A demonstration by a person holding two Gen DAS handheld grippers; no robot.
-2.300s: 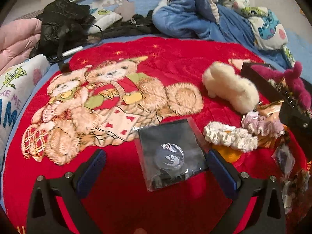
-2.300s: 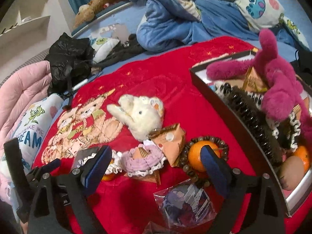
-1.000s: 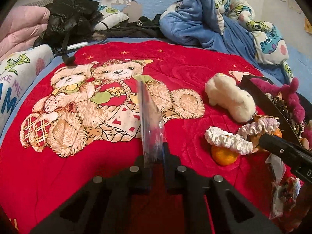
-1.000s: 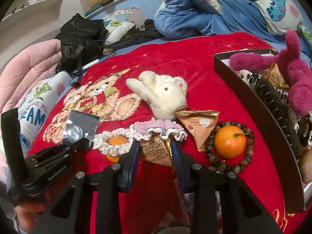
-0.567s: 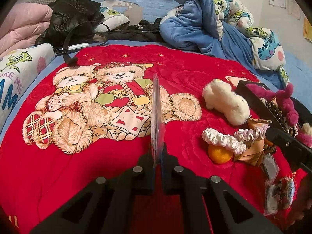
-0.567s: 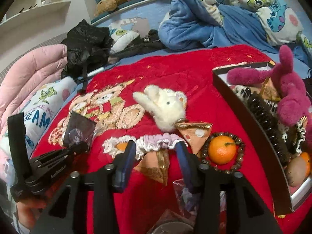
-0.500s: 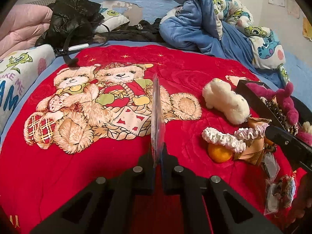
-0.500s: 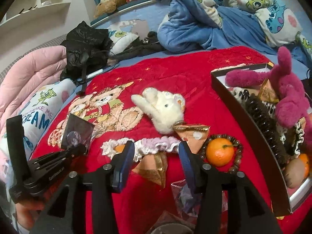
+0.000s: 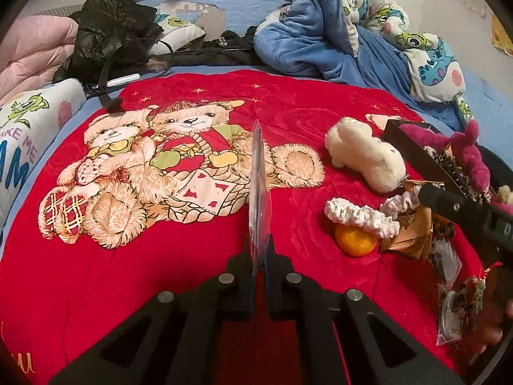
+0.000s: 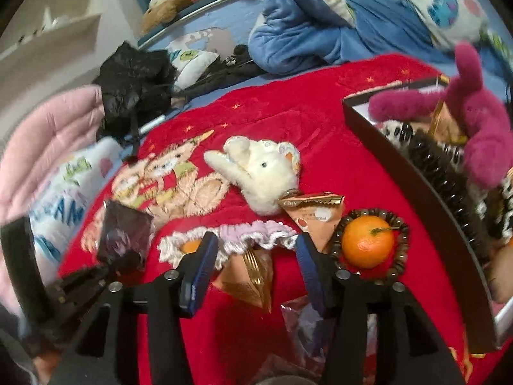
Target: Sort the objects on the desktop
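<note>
The left gripper [image 9: 259,256] has its fingers [image 9: 245,276] pinched tight on the lower edge of a flat clear packet [image 9: 259,186], which stands edge-on above the red bear blanket [image 9: 112,272]; in the right wrist view the same packet [image 10: 123,237] shows its dark face, raised well to the left of the dark box [image 10: 413,179]. The right gripper [image 10: 253,256] has its jaws opening and nothing pressed between them: a gold triangular packet [image 10: 253,276] lies on the blanket in the gap below, apart from both pads.

Taking the box as landmark and moving left to right: farthest from it is the held packet, then a white scrunchie [image 10: 179,240] over a small orange, a lilac scrunchie [image 10: 263,232], the white plush toy [image 10: 263,173] behind them, a second triangular packet [image 10: 315,215], and an orange [image 10: 367,240] ringed by a bead bracelet [image 10: 402,247] just beside the box wall. Inside the box sit a magenta plush [image 10: 477,118] and a black hairbrush [image 10: 439,166].

The step in hand looks like carrying the picked-up packet to the box while the right side readies a fresh pick. Next, the left hand would need to travel right over the clutter and let go above the box; the right should settle its pads around one item only.
</note>
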